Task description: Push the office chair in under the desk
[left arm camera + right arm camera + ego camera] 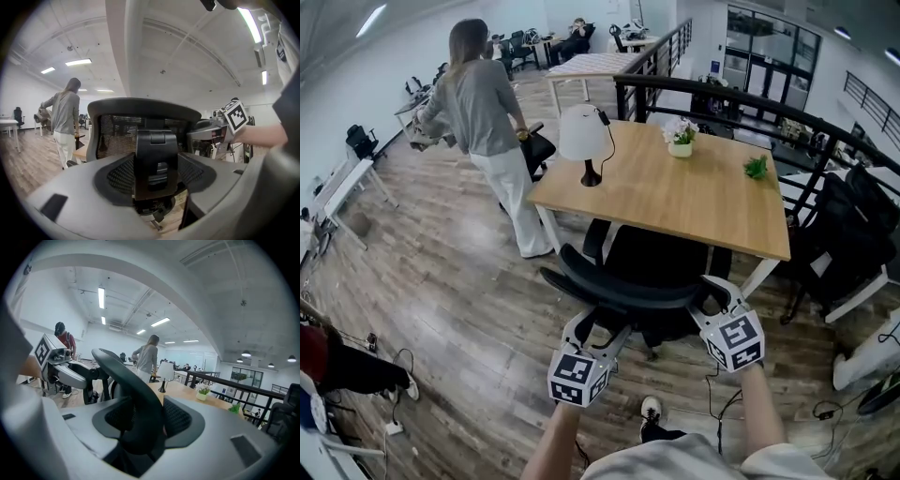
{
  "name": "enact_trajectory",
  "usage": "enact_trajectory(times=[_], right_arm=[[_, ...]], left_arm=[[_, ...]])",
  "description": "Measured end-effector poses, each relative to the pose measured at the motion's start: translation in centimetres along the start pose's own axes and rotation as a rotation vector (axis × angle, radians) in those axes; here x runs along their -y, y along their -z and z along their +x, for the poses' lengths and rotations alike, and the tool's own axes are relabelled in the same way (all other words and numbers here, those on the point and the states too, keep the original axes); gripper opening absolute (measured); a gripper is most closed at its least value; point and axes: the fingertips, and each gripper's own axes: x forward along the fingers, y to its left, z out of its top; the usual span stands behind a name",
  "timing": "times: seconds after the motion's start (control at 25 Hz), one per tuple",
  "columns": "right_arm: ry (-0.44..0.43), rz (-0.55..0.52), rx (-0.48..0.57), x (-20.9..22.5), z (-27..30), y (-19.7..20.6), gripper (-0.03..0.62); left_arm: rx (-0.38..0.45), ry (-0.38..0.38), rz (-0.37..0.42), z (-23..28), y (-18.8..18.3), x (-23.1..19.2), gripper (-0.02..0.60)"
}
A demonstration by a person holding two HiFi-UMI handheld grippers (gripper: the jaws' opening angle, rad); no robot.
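Observation:
The black mesh office chair [652, 272] stands at the near edge of the wooden desk [694, 202], its seat partly beneath the top. My left gripper [602, 330] is behind the backrest. In the left gripper view, my left gripper [157, 173] has both pads against the chair's black centre spine [157, 154]. My right gripper [717, 292] is at the right end of the backrest's top rim. In the right gripper view, my right gripper [145, 420] has its pads closed on that curved rim [131, 380]. Each gripper also shows in the other's view: the right gripper [220, 127] and the left gripper [70, 373].
On the desk stand a white lamp [583, 141], a flower pot [680, 136] and a small green plant [757, 169]. A person [487, 122] stands at the desk's left end. A black railing [722, 98] runs behind it, dark bags [853, 234] sit at the right, and cables [722, 403] lie on the floor.

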Motion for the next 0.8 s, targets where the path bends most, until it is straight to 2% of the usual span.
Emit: enact_trajectory(times=[0.4,0.8], right_arm=[[-0.025,-0.041,0.007,2.7,2.5,-0.7,0.219],[-0.035,-0.028,0.025,5.3,4.2,-1.0,0.219]], left_arm=[[0.013,-0.032,-0.005,3.0,-1.1,-1.3,0.296],[0.017,-0.055,-0.004,5.6,-2.0,-1.8,0.296]])
